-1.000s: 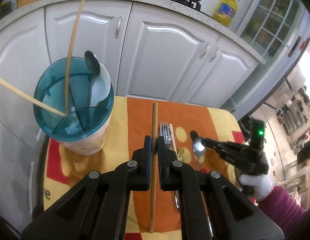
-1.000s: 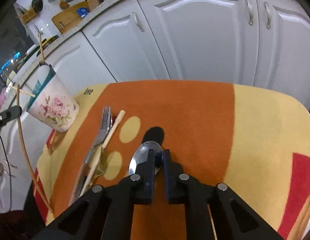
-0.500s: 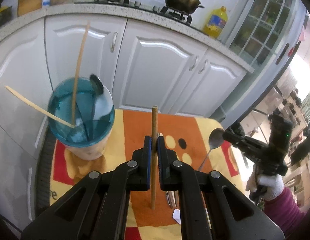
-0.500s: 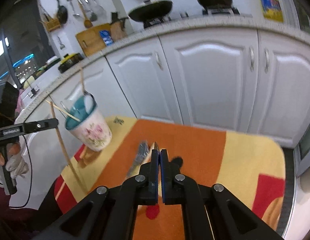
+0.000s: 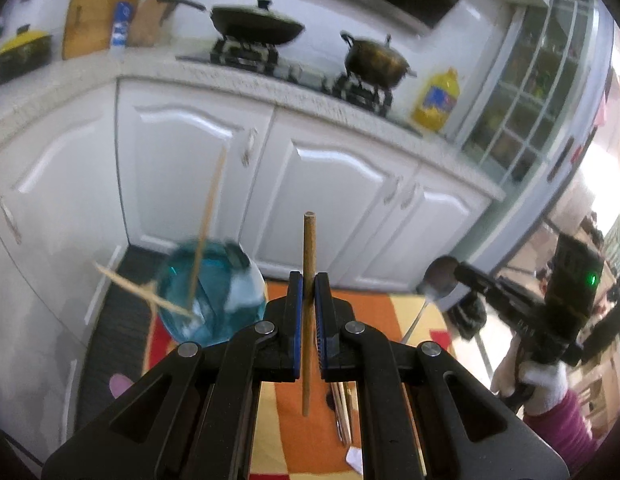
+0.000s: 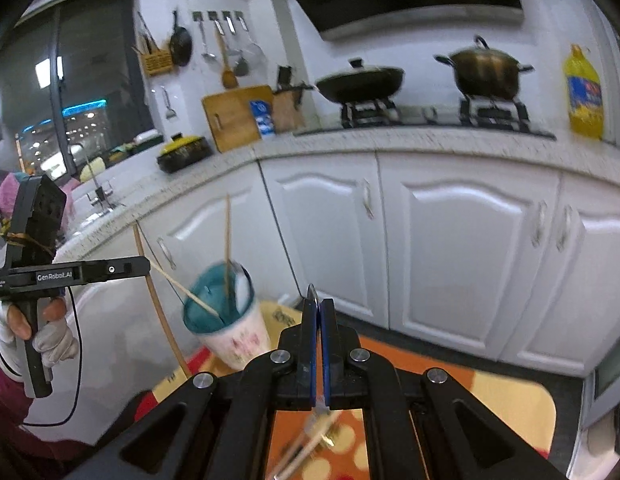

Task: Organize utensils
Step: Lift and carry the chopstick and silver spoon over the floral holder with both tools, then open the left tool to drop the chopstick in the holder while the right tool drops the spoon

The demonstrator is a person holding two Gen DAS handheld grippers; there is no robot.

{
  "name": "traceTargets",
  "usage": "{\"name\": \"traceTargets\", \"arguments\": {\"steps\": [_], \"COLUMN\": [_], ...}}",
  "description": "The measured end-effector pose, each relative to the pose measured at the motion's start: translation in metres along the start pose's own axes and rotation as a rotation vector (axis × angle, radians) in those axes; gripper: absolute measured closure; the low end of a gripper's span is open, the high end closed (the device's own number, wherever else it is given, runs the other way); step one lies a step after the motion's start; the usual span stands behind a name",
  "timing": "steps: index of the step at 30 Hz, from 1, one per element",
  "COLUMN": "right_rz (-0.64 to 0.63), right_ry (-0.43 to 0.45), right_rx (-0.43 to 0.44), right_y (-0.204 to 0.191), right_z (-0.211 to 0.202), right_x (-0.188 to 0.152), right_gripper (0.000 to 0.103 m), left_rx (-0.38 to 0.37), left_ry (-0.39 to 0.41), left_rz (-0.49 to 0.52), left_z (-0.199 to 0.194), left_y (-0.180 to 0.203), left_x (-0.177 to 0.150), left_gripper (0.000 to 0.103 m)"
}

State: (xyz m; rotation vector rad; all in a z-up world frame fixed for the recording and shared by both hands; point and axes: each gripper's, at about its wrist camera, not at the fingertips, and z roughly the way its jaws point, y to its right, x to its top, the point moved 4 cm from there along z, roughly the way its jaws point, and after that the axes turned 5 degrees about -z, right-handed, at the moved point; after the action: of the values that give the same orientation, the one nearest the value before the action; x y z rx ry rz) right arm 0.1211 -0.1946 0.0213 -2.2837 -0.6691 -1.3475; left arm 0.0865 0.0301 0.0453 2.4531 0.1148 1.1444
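Transfer step: left tongs (image 5: 305, 296) clamped on chopstick (image 5: 308, 248), right tongs (image 6: 318, 312) clamped on spoon (image 5: 440, 278), both aloft; next, lower each into teal-lined cup (image 6: 225, 320) at surface's far-left corner.

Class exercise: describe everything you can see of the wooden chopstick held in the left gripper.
The chopstick is a thin, straight, light-brown wooden stick with a flat round top end. It stands nearly upright, pinched near its middle between the blue pads of the left gripper, which is shut on it. It hangs in the air above the orange and yellow cloth, touching nothing else.
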Motion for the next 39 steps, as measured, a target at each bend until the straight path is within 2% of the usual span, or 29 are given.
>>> {"name": "traceTargets", "arguments": {"steps": [6,9,13,17,21,25,30,37,39], "right_rz": [-0.039,-0.057,-0.061,-0.103,-0.193,-0.25,-0.263,-0.179,-0.15], "right_ry": [0.04,0.049,0.064,0.07,0.061,0.022,-0.041,-0.153,-0.158], "right_rx": [0.034,0.039,0.032,-0.004,-0.054,-0.057,-0.005,0.115,0.136], "right_y": [-0.028,-0.039,-0.052,-0.068,-0.088,-0.1,-0.105,-0.104,-0.099], "right_z": [0.028,0.044,0.071,0.101,0.134,0.158,0.176,0.191,0.188], "right_x": [0.044,0.064,0.084,0.091,0.086,0.07,0.046,0.019,0.012], "right_gripper": [0.102,0.102,0.102,0.102,0.102,0.102,0.101,0.1,0.1], "left_rx": [0.028,0.07,0.143,0.221,0.263,0.274,0.281,0.301,0.298], "left_ry": [0.117,0.159,0.19,0.197,0.165,0.125,0.076,0.051,0.035], "left_rz": [-0.02,-0.02,-0.016,0.003,0.001,-0.001,-0.001,-0.011,-0.028], "left_z": [-0.03,-0.035,-0.029,-0.007,0.025,0.049,0.07,0.08,0.082], "left_y": [-0.016,-0.027,-0.045,-0.06,-0.076,-0.084,-0.091,-0.092,-0.094], "left_x": [0.053,0.075,0.094,0.094,0.079,0.065,0.052,0.045,0.042], "left_gripper": [0.099,0.099,0.099,0.099,0.099,0.099,0.099,0.099,0.099]}}
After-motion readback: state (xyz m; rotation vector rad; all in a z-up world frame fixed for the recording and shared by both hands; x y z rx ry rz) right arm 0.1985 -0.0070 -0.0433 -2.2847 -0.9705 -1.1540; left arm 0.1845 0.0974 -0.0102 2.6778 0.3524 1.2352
